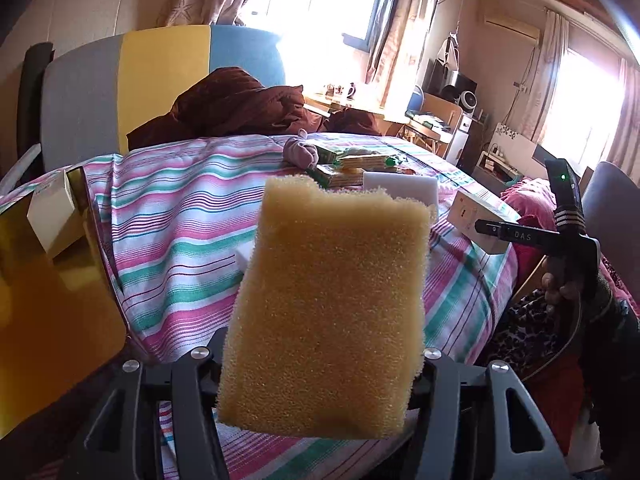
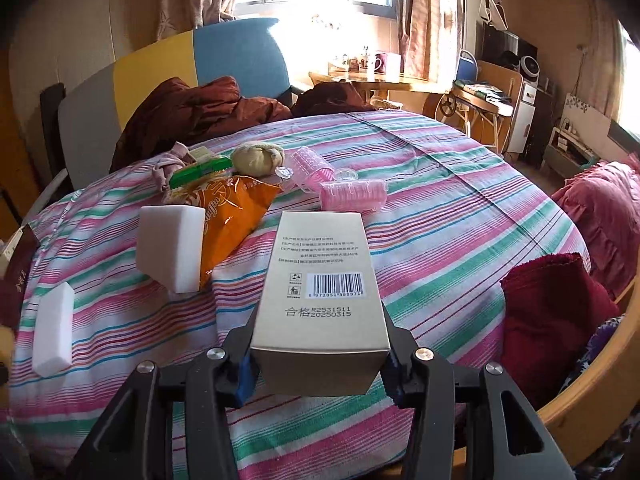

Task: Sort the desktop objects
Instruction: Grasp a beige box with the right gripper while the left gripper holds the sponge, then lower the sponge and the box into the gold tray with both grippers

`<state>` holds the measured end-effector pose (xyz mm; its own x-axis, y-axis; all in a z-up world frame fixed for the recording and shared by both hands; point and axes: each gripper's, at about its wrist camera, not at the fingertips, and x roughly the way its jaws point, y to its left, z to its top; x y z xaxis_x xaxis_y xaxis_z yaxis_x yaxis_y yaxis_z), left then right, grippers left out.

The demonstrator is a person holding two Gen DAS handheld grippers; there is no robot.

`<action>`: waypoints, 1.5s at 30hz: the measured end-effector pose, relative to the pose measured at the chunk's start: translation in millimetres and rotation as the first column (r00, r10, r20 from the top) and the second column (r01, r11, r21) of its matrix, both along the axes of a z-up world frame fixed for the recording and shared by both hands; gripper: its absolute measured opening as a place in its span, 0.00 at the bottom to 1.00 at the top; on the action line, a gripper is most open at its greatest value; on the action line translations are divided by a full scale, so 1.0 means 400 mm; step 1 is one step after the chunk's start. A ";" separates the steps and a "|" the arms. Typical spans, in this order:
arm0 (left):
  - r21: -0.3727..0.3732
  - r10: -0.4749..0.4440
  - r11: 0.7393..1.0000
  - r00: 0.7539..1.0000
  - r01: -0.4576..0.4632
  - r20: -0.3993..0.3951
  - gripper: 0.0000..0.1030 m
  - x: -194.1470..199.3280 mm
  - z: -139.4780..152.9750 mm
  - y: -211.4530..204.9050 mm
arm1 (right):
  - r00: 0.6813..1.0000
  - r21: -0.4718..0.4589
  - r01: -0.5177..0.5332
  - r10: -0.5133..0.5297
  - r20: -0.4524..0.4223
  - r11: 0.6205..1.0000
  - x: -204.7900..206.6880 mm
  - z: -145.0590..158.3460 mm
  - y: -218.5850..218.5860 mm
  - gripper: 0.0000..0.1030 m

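The left gripper (image 1: 320,364) pinched a yellow sponge (image 1: 328,304), holding it upright above the striped bedspread (image 1: 180,216). The right gripper (image 2: 318,364) clamped a beige carton (image 2: 320,292) by its near end, barcode face up, over the same bedspread, near 2 white foam blocks (image 2: 170,246) and an orange snack bag (image 2: 232,216)

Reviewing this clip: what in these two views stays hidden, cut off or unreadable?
- Left wrist view: the yellow sponge hides the left claw tips and much of the striped cloth behind it.
- Left wrist view: the gold bin is cut off by the left edge; its contents are mostly unseen.
- Right wrist view: the box shows a barcode, but its small print is unreadable; its front face is hidden.
- Both windows are overexposed.
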<state>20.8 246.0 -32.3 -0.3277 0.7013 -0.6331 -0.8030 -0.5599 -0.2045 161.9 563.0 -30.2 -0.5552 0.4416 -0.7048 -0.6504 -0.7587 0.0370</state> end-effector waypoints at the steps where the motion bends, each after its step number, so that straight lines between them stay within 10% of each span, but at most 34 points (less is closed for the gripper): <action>1: 0.006 0.000 1.000 1.000 0.000 0.004 0.57 0.001 0.004 -0.004 | 1.000 -0.007 0.002 -0.002 -0.011 1.000 0.008 0.007 0.001 0.48; 13: 0.069 0.087 0.994 0.996 -0.086 -0.007 0.57 -0.001 0.083 -0.108 | 0.966 0.090 -0.181 0.194 -0.170 0.979 -0.046 0.189 -0.165 0.48; 21: 0.070 0.268 0.962 0.963 -0.265 -0.040 0.57 -0.065 0.133 -0.270 | 0.828 0.074 -0.526 0.530 -0.182 0.847 -0.281 0.180 -0.439 0.48; 33: -0.073 0.557 0.827 0.830 -0.558 -0.037 0.57 -0.267 0.090 -0.526 | 0.624 0.002 -0.775 0.766 -0.157 0.632 -0.530 0.153 -0.766 0.48; 40: -0.190 0.601 0.781 0.799 -0.595 -0.029 0.57 -0.389 0.050 -0.576 | 0.559 -0.087 -0.829 0.827 -0.068 0.553 -0.690 0.121 -0.922 0.48; 45: -0.239 0.600 0.779 0.800 -0.580 0.013 0.57 -0.448 0.022 -0.592 | 0.575 -0.132 -0.808 0.818 0.032 0.574 -0.813 0.073 -0.985 0.48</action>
<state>-158.5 9.4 -23.3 -0.5717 0.2331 -0.7866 -0.2859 -0.9553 -0.0753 -163.4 169.2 -0.9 -0.5876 -0.2358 -0.7740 0.2347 -0.9651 0.1158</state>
